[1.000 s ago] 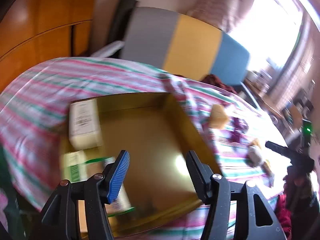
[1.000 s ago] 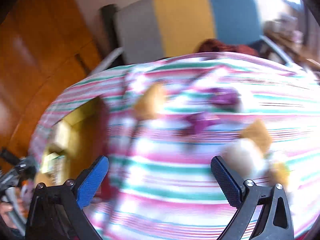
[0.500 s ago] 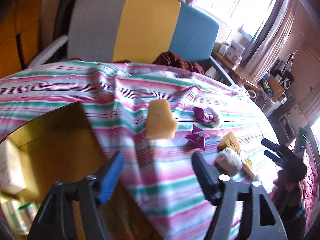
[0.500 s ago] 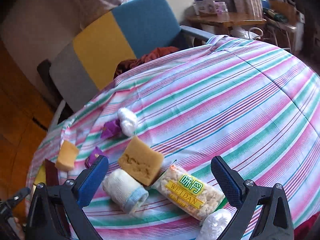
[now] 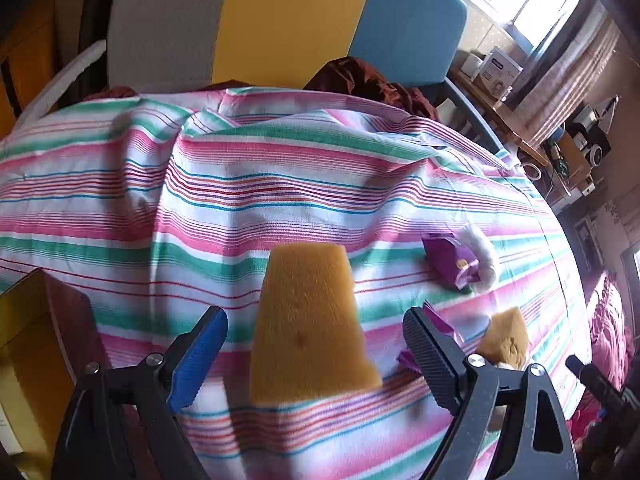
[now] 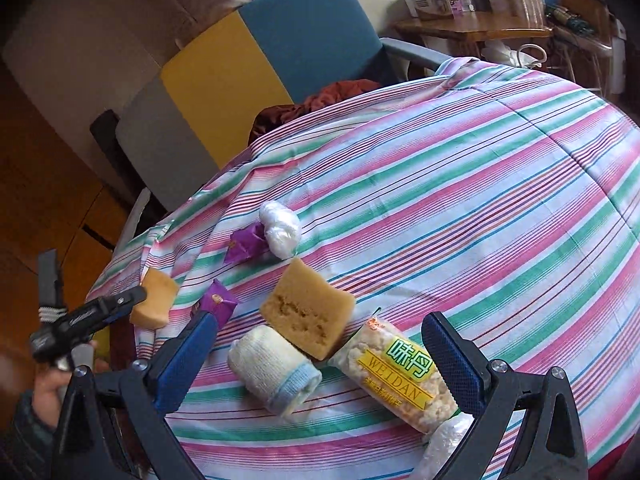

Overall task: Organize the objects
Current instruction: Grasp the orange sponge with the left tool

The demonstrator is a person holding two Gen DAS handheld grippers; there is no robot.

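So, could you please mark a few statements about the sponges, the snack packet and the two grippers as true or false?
1. The left gripper is open, with a yellow sponge between its fingers. True; its jaws have just been opening and the pads do not touch it.
2. The right gripper is shut on the snack packet. False; it is open and holds nothing.
3. The rolled white cloth lies beside the second sponge. True.
4. The tablecloth is plain blue. False; it is striped pink, green and white.
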